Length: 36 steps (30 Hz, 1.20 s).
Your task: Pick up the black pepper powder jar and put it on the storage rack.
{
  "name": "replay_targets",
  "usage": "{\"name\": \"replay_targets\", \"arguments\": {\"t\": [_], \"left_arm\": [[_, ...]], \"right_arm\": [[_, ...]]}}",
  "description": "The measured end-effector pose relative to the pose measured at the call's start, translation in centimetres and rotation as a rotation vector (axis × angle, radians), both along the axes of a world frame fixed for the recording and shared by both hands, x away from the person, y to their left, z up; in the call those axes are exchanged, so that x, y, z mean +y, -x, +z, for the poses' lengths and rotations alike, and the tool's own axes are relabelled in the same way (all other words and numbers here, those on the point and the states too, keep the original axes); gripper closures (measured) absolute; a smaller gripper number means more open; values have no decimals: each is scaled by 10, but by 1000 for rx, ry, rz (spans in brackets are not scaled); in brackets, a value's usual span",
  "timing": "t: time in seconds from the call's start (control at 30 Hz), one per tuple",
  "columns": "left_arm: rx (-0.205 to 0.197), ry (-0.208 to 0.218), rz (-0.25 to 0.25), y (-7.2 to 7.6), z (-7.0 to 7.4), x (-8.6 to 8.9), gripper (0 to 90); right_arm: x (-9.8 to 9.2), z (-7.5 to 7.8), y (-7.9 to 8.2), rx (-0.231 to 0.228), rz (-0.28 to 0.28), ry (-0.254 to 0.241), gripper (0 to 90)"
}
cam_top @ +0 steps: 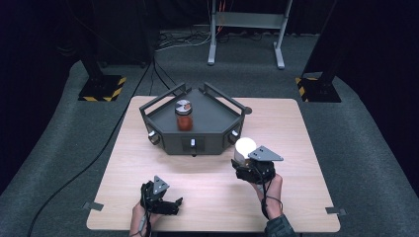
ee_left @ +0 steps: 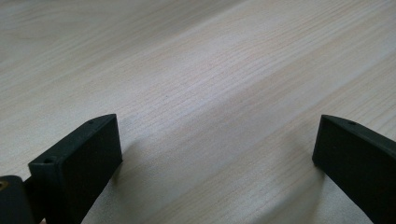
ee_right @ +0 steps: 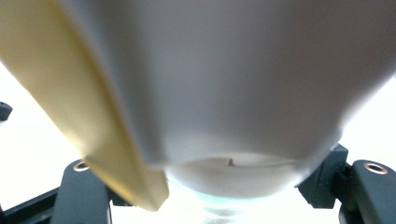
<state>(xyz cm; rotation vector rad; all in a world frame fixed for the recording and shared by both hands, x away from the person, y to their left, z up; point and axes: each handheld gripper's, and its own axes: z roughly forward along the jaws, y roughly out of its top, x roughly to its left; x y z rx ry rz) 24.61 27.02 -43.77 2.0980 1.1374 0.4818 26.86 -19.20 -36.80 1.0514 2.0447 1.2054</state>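
A dark room with grey carpet is being shown in the high view, with a light wooden table [cam_top: 296, 128] standing in the middle and a metal stand [cam_top: 245, 22] at the far end. A dark angular tray [cam_top: 168, 139] with raised rails is sitting on the far half of the table, and a jar [cam_top: 184, 115] with reddish contents and a grey-and-white lid is standing upright inside it. Near the front left edge, the left gripper [cam_top: 170, 205] is being held low over the wood by the person's left hand [cam_top: 141, 217], its jaws standing apart. To the right, just in front of the tray, the right gripper [cam_top: 245, 165] is being held by the right hand [cam_top: 269, 190], and a white cup [cam_top: 245, 149] (bright, round-topped from above) is being gripped upright between its jaws. Cables are trailing across the carpet to the left of the table.

In the left gripper view, bare wood grain is being seen between two black jaws that are spread wide, with nothing between them.

In the right gripper view, the white cup [ee_right: 243, 84] is being seen from very close and partly blurred, its body widening away from a rounded base. A pale yellow strip [ee_right: 70, 102] is running down its left side. The jaws are being pressed in at either side of the cup's lower part.
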Motion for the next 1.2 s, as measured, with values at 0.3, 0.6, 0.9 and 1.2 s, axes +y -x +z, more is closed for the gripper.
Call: {"name": "replay_targets", "arguments": {"t": [0.3,0.6,0.9,1.2], "left_arm": [[-1,-1,-1,0,0,0,9],[0,-2,-2,0,0,0,10],[-1,-2,-2,0,0,0,10],[-1,-2,-2,0,0,0,10]], "right_arm": [[4,4,-8,-2,11,13,295],[9,7,-16,-5,25,15,295],[14,12,-22,-13,37,19,295],[18,18,-28,-19,53,25,294]]}}
